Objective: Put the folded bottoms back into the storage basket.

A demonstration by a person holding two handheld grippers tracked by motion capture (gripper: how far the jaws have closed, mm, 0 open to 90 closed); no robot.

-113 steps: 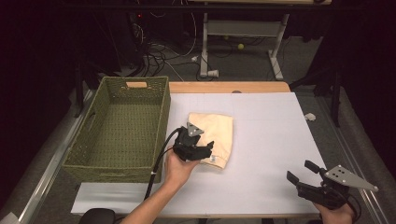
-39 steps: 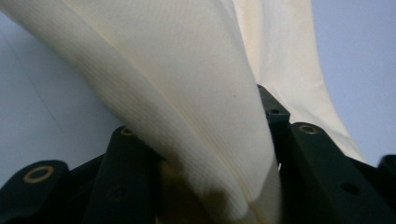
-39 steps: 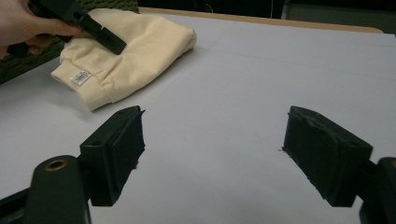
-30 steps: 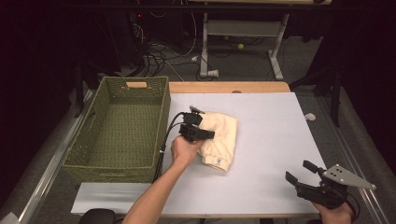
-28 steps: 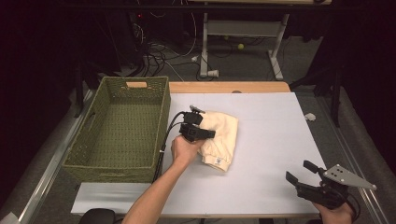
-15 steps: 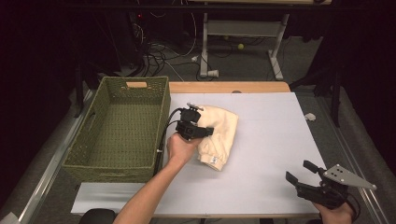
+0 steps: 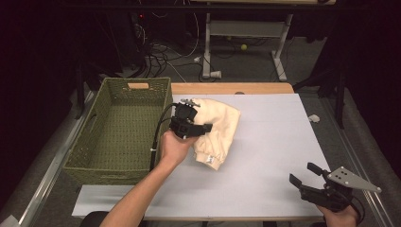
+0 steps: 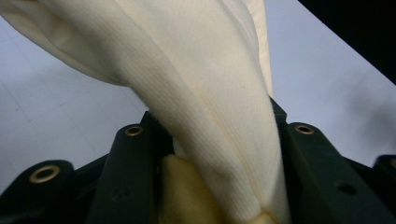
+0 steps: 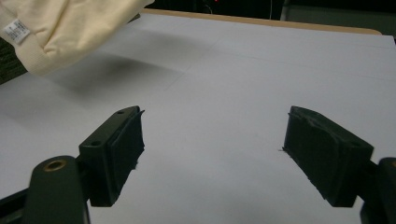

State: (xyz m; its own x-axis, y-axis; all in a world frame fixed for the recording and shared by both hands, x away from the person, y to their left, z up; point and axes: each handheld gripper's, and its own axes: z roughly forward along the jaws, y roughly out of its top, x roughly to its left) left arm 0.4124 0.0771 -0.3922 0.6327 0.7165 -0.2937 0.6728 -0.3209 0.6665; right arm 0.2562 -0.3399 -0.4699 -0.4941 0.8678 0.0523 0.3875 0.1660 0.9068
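My right gripper (image 7: 309, 180) idles near the table's front edge, jaws spread wide and empty; my left gripper (image 7: 188, 124) stays clamped on the cream cloth (image 7: 219, 127) and has lifted it off the table (image 7: 274, 142), so the green basket (image 7: 120, 125) beside it looks next

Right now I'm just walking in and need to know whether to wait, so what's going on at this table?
A person is working with a gripper in each hand. The left gripper is shut on a cream garment, gathered up off the white table with part hanging below the grip, right beside the green basket. Nothing shows inside the basket. The right gripper is open, holds nothing and sits at the table's near right corner.
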